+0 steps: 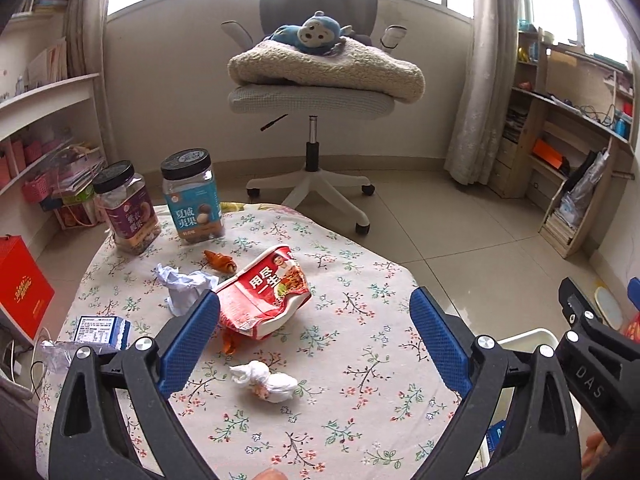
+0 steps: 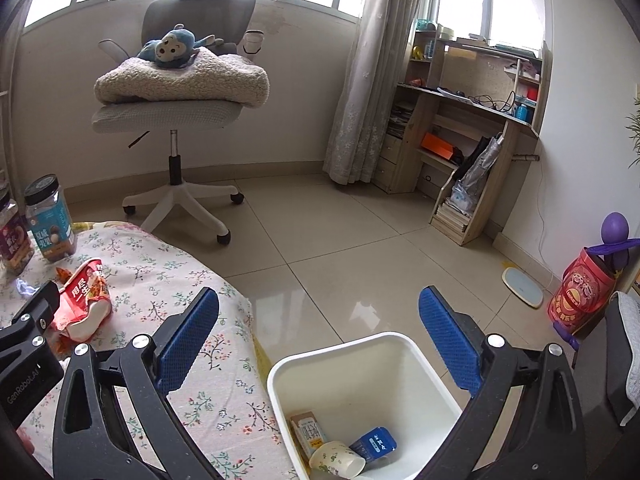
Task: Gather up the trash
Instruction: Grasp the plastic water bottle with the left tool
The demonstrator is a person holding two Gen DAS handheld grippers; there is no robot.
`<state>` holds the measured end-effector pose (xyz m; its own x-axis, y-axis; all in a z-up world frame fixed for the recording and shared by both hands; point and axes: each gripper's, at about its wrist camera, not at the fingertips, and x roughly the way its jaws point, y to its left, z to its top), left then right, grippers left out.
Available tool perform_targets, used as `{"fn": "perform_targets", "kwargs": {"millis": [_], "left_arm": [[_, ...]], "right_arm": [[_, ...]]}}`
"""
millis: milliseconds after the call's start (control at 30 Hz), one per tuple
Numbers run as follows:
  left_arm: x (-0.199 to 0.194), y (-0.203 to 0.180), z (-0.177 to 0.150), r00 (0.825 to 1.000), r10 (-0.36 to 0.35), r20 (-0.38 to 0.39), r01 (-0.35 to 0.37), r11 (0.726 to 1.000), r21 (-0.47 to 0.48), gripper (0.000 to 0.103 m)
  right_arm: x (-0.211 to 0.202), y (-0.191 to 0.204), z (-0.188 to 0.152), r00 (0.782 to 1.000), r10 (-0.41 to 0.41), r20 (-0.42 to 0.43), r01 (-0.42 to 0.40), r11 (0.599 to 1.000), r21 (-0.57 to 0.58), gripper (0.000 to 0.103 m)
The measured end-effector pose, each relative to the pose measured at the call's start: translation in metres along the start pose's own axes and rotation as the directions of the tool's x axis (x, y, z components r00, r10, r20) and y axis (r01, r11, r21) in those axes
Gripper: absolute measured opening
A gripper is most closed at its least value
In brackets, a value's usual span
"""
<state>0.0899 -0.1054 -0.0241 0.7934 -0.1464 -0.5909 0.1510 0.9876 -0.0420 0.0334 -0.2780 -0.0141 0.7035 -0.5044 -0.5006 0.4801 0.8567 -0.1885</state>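
On the floral table (image 1: 360, 360) lie a crushed red noodle cup (image 1: 262, 294), a crumpled white paper (image 1: 182, 286), a knotted white tissue wad (image 1: 266, 380), an orange wrapper (image 1: 219, 260) and a small blue carton (image 1: 103, 332). My left gripper (image 1: 316, 340) is open and empty above the table, the tissue wad between its fingers. My right gripper (image 2: 320, 340) is open and empty above the white bin (image 2: 348, 364), which holds a paper cup (image 2: 336, 460), a tan carton and a blue carton. The noodle cup also shows in the right wrist view (image 2: 84, 300).
Two nut jars (image 1: 192, 196) (image 1: 126, 208) stand at the table's far left. An office chair (image 1: 316, 92) with a blanket and plush monkey stands beyond. A red box (image 1: 22, 284) sits left; shelves line both walls. The right gripper (image 1: 596, 344) shows at the left view's right edge.
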Motion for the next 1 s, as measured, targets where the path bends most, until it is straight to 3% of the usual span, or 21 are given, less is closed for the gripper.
{"fn": "perform_targets", "kwargs": {"millis": [433,567,700,800,867,1000], "left_arm": [[-0.003,0.072,-0.006,0.988,0.153,-0.029,-0.155,0.985,-0.080,0.093],[0.000,0.102,-0.009,0.974,0.217,-0.068,-0.223,0.968,-0.113,0.093],[0.009,0.138,-0.014,0.949,0.281,-0.143,-0.302,0.940,-0.159,0.093],[0.015,0.174,-0.024,0.929,0.291,-0.229,-0.344,0.906,-0.246,0.093],[0.020,0.203,-0.034,0.910,0.288,-0.298,-0.381,0.864,-0.329,0.093],[0.034,0.264,-0.066,0.859,0.258,-0.442,-0.474,0.728,-0.495,0.093]], "right_arm": [[-0.013,0.077,0.000,0.991,0.135,0.001,-0.135,0.990,-0.052,0.096],[-0.015,0.101,-0.002,0.983,0.183,-0.016,-0.184,0.981,-0.064,0.096],[-0.017,0.124,-0.005,0.974,0.223,-0.038,-0.225,0.971,-0.083,0.096],[-0.019,0.140,-0.007,0.967,0.250,-0.050,-0.254,0.962,-0.101,0.096],[-0.020,0.150,-0.009,0.962,0.267,-0.059,-0.272,0.955,-0.115,0.096],[-0.013,0.167,-0.017,0.946,0.305,-0.109,-0.319,0.938,-0.139,0.096]]}}
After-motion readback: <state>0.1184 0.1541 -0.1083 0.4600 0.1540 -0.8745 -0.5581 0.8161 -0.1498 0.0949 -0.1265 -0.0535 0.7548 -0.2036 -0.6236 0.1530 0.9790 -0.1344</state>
